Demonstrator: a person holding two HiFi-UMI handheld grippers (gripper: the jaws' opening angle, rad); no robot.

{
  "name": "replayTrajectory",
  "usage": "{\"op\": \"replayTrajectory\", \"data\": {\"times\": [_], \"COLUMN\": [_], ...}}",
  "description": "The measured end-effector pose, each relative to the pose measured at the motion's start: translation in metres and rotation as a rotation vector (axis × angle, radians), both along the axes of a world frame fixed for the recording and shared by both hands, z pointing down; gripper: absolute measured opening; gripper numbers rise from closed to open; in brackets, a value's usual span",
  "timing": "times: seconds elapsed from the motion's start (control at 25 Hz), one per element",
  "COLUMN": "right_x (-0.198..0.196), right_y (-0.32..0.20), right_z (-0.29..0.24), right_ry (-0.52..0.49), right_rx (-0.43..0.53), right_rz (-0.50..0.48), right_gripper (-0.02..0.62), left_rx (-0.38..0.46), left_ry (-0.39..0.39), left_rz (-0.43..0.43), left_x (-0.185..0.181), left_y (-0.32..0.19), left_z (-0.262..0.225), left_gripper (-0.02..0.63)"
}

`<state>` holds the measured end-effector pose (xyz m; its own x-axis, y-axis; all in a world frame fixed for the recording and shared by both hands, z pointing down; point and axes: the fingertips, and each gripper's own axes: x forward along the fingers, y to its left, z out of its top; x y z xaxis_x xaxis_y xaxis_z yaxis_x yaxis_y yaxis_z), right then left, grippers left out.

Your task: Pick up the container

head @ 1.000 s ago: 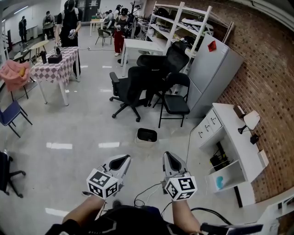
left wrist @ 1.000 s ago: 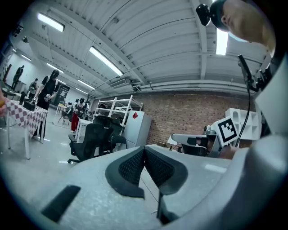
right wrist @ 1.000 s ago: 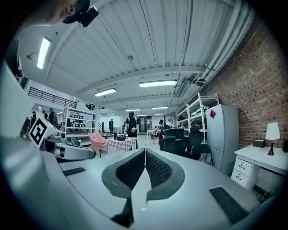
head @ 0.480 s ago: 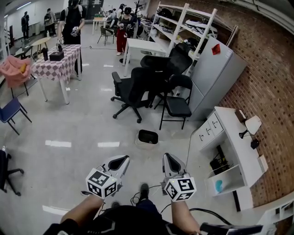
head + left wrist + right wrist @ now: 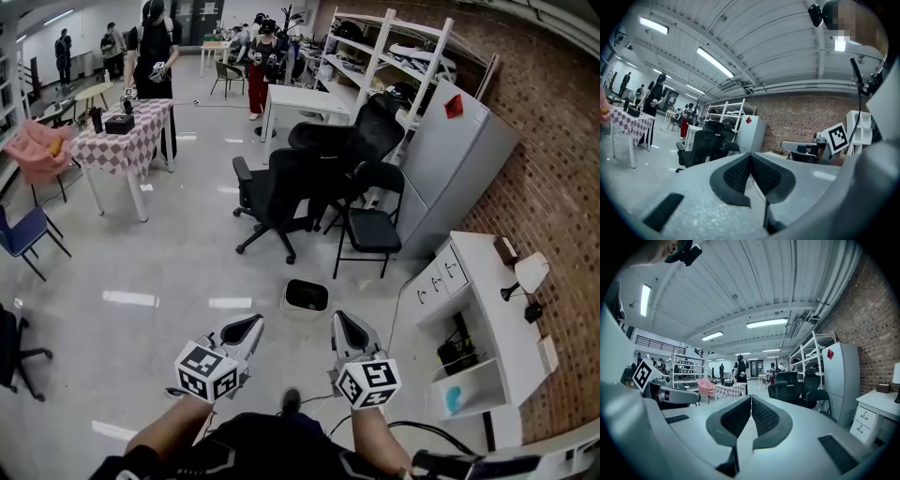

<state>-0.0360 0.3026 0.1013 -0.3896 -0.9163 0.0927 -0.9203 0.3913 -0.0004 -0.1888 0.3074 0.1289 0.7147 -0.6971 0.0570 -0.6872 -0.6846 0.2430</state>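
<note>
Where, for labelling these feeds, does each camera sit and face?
Head view: on the person's head, facing steeply down at glossy grey floor and a small white black-lined container; forearms, left gripper and right gripper show.
Left gripper view: on the left gripper, roughly level along its shut jaws toward black office chairs; right gripper's marker cube shows.
Right gripper view: on the right gripper, roughly level along its shut jaws toward a checked-cloth table; left gripper's cube shows.
Shared: all show the tall grey cabinet with red sticker.
</note>
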Motion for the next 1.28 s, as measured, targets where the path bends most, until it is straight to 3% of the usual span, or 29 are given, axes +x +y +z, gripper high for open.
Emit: {"op": "replayTrajectory", "data": {"times": [0.56,1.0,1.28], "right_x": [0.078,0.154,0.181], "right_y": [-0.099,-0.152,-0.179], "right_z": [0.001,0.009,0.013], "right_ry": [-0.061,-0.067,-0.102], "right_rx": [-0.007,-0.019,-0.019], "right_rz": [-0.031,-0.078,-0.103], "right_gripper": [0.009,0.009,0.009], "left_rx": [-0.024,-0.064,-0.095], "left_ry": [-0.032,-0.044,-0.066], "left_rz": [-0.058,-0.124,-0.159], "left_x": [0.070,0.137,0.157], "left_y": [-0.093,-0.156,-0.178], "left_z": [-0.003,0.009,0.012], "left_gripper": [0.009,0.009,0.009]}}
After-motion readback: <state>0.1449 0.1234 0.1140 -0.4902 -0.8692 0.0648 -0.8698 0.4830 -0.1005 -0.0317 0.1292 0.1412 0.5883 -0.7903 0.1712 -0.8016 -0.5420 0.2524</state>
